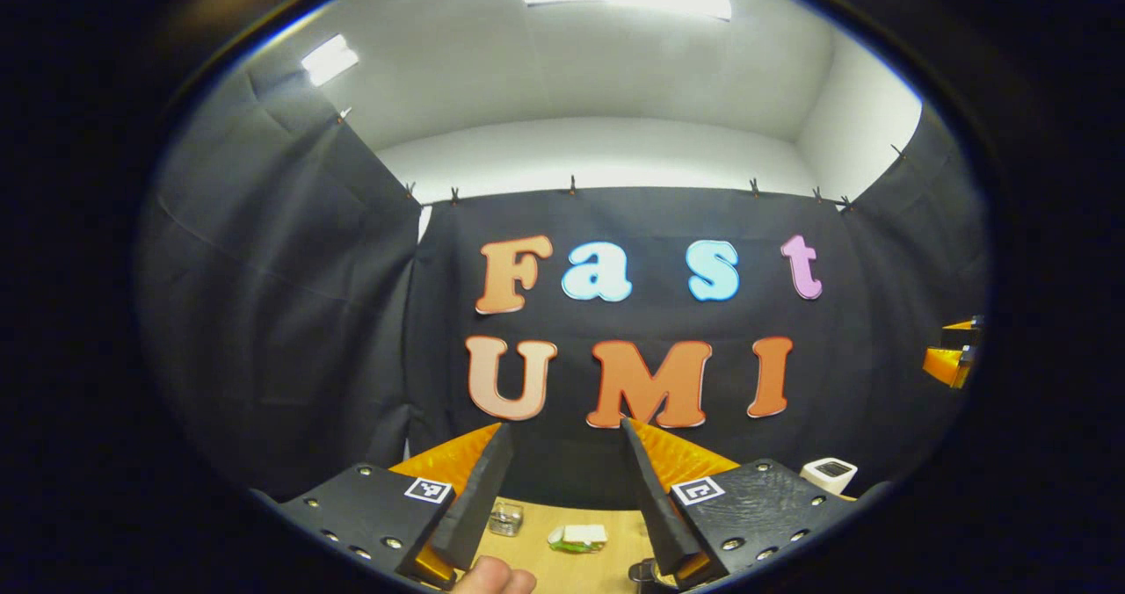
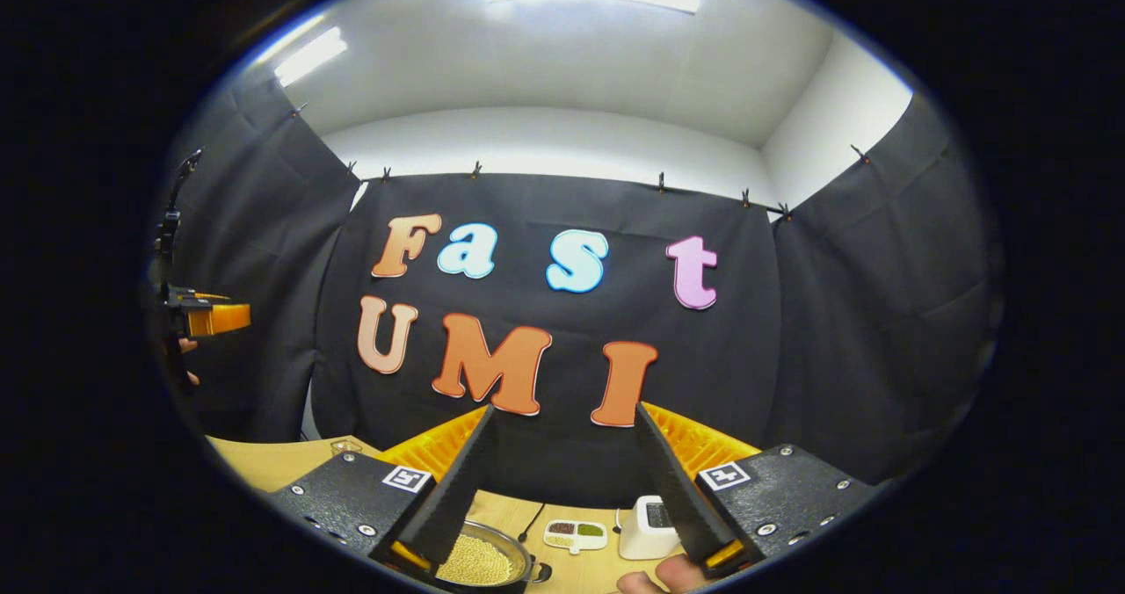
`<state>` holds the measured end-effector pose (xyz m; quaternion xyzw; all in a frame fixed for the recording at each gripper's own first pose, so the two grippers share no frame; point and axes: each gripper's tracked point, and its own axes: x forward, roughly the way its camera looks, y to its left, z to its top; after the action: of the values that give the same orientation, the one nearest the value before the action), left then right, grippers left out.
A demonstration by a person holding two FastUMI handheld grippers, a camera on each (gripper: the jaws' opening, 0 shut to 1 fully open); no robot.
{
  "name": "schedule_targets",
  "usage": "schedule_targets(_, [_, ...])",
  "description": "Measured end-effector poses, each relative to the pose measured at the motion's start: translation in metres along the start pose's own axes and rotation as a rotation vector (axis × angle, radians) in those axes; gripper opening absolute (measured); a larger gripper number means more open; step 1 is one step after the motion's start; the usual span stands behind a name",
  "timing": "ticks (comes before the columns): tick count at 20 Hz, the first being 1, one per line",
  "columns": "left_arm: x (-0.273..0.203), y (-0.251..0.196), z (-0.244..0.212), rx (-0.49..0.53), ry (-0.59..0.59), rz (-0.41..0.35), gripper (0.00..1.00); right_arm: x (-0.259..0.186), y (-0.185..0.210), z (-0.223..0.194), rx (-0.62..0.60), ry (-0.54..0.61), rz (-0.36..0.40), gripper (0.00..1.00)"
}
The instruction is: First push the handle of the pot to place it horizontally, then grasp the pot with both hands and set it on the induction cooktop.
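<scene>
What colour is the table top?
Light wood tan, seen best in the right gripper view.

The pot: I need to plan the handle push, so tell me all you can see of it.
In the right gripper view, the pot is a shallow, round, metal-looking pan filled with small pale yellow grains. It sits upright on the wooden table, partly hidden behind a finger. A dark stub projects from its right rim; the handle's direction cannot be told.

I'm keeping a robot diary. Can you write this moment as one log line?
left gripper: open, raised, empty | right gripper: open, raised, empty | pot: on table, holds small pale beads, untouched | stage: before handle push
</scene>
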<state>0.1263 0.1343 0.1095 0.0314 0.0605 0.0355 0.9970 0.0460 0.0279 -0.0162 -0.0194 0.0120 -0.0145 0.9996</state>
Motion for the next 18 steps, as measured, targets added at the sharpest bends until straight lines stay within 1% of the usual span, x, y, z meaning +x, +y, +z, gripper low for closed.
schedule_targets(2, [-0.010,0.013,0.024,0.036,-0.038,0.045,0.74,-0.001,-0.006,0.009,0.004,-0.006,-0.011,0.95])
schedule_targets(3, [-0.017,0.016,0.032,0.045,-0.045,0.055,0.73,-0.003,-0.008,0.014,0.002,-0.004,-0.013,0.97])
schedule_targets(4, [-0.021,0.016,0.038,0.056,-0.041,0.066,0.74,-0.003,-0.011,0.018,0.001,-0.006,-0.016,0.95])
schedule_targets(5, [-0.027,0.018,0.046,0.070,-0.042,0.074,0.73,-0.005,-0.013,0.022,-0.002,-0.009,-0.021,0.95])
schedule_targets(6, [-0.028,0.018,0.055,0.090,-0.052,0.082,0.75,-0.004,-0.015,0.026,-0.008,-0.013,-0.029,0.95])
schedule_targets(7, [-0.033,0.021,0.060,0.097,-0.061,0.092,0.74,-0.005,-0.018,0.029,-0.015,-0.017,-0.038,0.95])
schedule_targets(8, [-0.034,0.020,0.066,0.098,-0.071,0.101,0.73,-0.005,-0.022,0.031,-0.016,-0.020,-0.047,0.97])
schedule_targets(9, [-0.037,0.023,0.075,0.103,-0.085,0.119,0.73,-0.008,-0.023,0.033,-0.008,-0.020,-0.051,0.95])
schedule_targets(11, [-0.038,0.025,0.089,0.116,-0.126,0.146,0.73,-0.011,-0.023,0.036,0.017,-0.022,-0.044,0.95])
schedule_targets(12, [-0.038,0.024,0.093,0.113,-0.138,0.152,0.73,-0.011,-0.024,0.034,0.029,-0.025,-0.046,0.97])
schedule_targets(13, [-0.040,0.025,0.094,0.109,-0.143,0.154,0.74,-0.013,-0.026,0.035,0.039,-0.028,-0.051,0.97])
schedule_targets(14, [-0.040,0.026,0.092,0.108,-0.138,0.159,0.73,-0.012,-0.028,0.035,0.045,-0.033,-0.059,0.95])
schedule_targets(18, [-0.048,0.028,0.080,0.116,-0.066,0.158,0.74,-0.022,-0.031,0.046,0.069,-0.070,-0.074,0.95])
